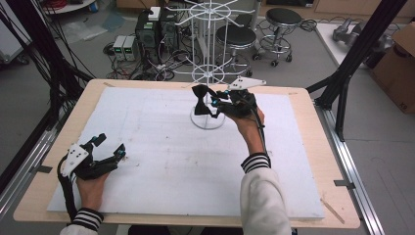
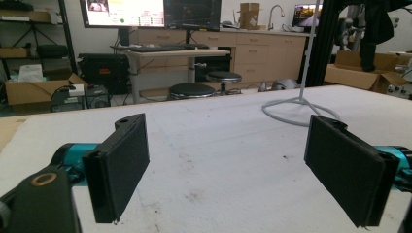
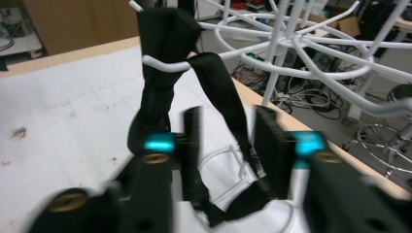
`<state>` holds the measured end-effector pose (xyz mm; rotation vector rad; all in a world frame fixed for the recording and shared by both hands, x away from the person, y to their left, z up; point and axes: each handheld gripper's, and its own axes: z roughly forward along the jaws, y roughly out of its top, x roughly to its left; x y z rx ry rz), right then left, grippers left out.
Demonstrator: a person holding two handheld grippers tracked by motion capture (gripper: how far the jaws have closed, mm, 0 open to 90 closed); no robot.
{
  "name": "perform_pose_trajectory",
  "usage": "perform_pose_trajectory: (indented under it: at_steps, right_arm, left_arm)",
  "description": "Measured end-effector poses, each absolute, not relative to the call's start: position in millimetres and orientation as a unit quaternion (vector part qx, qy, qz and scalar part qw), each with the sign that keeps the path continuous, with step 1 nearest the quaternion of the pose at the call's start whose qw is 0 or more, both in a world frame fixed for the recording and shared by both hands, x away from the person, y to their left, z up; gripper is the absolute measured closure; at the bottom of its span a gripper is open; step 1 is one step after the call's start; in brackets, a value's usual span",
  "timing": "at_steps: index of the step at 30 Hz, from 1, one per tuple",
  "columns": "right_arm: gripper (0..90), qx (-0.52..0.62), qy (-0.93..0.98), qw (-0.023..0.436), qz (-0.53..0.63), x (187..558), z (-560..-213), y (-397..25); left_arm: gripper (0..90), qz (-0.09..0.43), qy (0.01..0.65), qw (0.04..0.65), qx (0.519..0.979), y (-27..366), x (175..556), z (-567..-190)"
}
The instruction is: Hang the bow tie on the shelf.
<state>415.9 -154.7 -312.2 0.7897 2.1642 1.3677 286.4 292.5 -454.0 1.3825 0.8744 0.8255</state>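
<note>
- My right gripper [image 3: 224, 145] has its jaws set a narrow gap apart, and the strap of the black bow tie [image 3: 165, 73] runs down between them; the blur keeps me from telling whether the pads press it.
- From those jaws, at about 11 o'clock in the right gripper view, the one bow tie hangs over a white wire hook [image 3: 165, 65] of the rack.
- In the high view my right gripper [image 1: 221, 102] is at 12 o'clock on the board, with the bow tie [image 1: 200, 100] just to its 9 o'clock, beside the rack's pole.
- I count one white wire rack [image 1: 209, 73]; its ring base [image 1: 207, 122] rests on the white board [image 1: 171, 161].
- My left gripper [image 2: 226, 165] has its jaws spread wide with nothing between them.
- In the high view my left gripper [image 1: 110, 147] sits at about 8 o'clock on the board, well apart from the rack.
- Past the far edge, I count three round stools [image 1: 237, 36] on the floor.
</note>
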Motion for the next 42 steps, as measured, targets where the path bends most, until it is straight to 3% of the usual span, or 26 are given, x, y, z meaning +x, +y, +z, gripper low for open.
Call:
perform_pose_trajectory:
  at_steps: [1, 3, 4, 5, 8, 18, 27, 42]
  right_arm:
    - [43.6, 0.295, 0.780, 0.230, 0.501, 413, -312, -156]
    - [32.3, 0.299, 0.777, 0.236, 0.502, 408, -313, -157]
    - [32.3, 0.299, 0.777, 0.236, 0.502, 408, -313, -157]
    - [22.3, 0.310, 0.773, 0.239, 0.499, 403, -313, -159]
    - [11.4, 0.321, 0.769, 0.245, 0.495, 394, -315, -163]
    - [10.1, 0.323, 0.765, 0.262, 0.492, 344, -333, -190]
    - [10.1, 0.360, 0.706, 0.304, 0.528, 298, -374, -233]
    - [10.1, 0.395, 0.659, 0.369, 0.523, 271, -433, -261]
  left_arm:
    - [16.6, 0.358, 0.378, 0.609, 0.599, 292, 286, -454]
    - [16.5, 0.358, 0.377, 0.608, 0.600, 293, 286, -454]
    - [16.5, 0.358, 0.377, 0.609, 0.599, 292, 286, -454]
    - [16.5, 0.358, 0.377, 0.609, 0.599, 292, 286, -454]
    - [16.5, 0.358, 0.377, 0.609, 0.600, 292, 286, -454]
    - [16.4, 0.357, 0.378, 0.609, 0.599, 293, 286, -454]
    - [16.4, 0.357, 0.379, 0.609, 0.598, 293, 286, -454]
    - [16.5, 0.359, 0.377, 0.608, 0.600, 292, 286, -454]
